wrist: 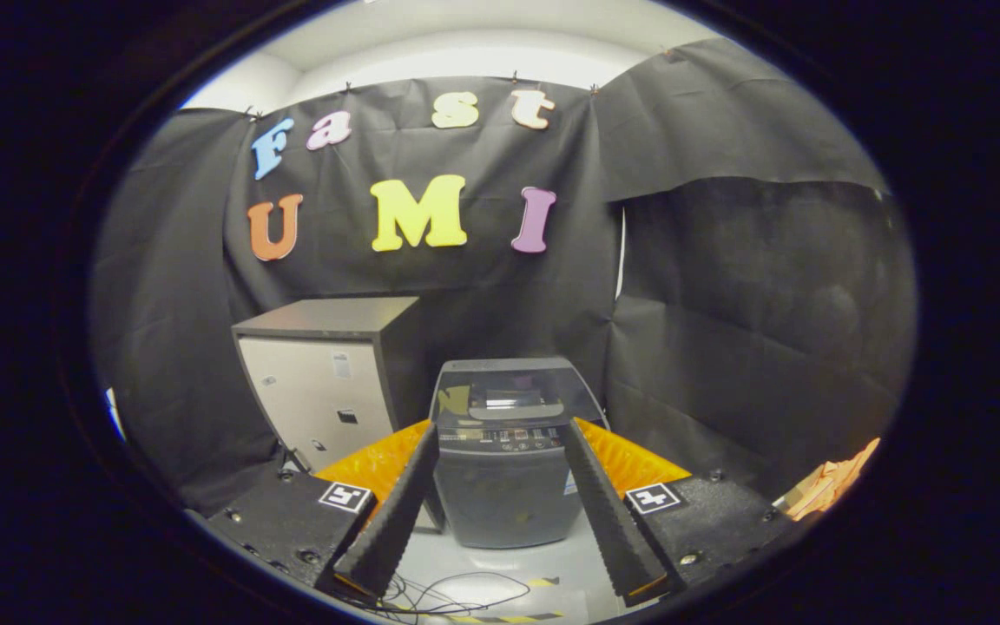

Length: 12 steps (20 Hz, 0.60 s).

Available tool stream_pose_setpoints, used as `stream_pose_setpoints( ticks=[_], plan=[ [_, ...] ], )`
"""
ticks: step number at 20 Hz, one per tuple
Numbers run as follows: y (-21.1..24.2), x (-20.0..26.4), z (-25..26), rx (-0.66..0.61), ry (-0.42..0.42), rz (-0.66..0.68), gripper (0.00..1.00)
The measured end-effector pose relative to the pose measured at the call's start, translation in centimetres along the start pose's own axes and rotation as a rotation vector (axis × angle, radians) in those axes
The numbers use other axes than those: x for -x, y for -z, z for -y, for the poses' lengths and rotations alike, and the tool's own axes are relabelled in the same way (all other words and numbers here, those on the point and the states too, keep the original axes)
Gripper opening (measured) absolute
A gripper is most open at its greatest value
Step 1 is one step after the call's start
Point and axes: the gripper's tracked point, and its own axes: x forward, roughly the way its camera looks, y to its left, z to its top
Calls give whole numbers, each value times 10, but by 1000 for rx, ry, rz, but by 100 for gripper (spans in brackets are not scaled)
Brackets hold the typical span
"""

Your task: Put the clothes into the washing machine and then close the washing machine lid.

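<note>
Gripper (500, 434): fingers standing spread wide, holding nothing, aiming straight at the washing machine from some way back. Left finger (396, 508) and right finger (608, 512) are framing the machine between them.

Washing machine (504, 460): dark top-loader, standing on the pale floor (500, 564) beyond the fingertips, against the black cloth wall. Its lid (513, 395) is looking glossy and is reflecting the room; whether it is raised or lying flat cannot be told from this angle. The control panel (500, 438) is facing the gripper.

Clothes (830, 482): an orange bundle is sitting well off to the right of the right finger, apart from the machine and apart from the gripper. Nothing is touching it.

Cabinet (326, 391): grey box with a pale door, standing just beside the machine on its left.

Cables (452, 595): thin black loops are lying on the floor below the fingers, next to a strip of yellow-and-black tape (500, 618).

Progress, as judged: the task is looking barely begun. The clothes are not yet picked up and not yet loaded, and closing the lid is waiting on both. Next step is probably turning right toward the bundle.
</note>
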Motion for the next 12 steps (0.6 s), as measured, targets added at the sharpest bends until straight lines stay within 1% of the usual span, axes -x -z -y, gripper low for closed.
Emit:
stream_pose_setpoints(
  ticks=[4,5,6,12],
  plan=[
    [-12,20,-8,8,4,32,96],
    [-15,24,-8,12,6,39,99],
    [-17,26,-10,9,4,48,100],
    [-18,29,-19,10,-5,46,100]
  ],
)
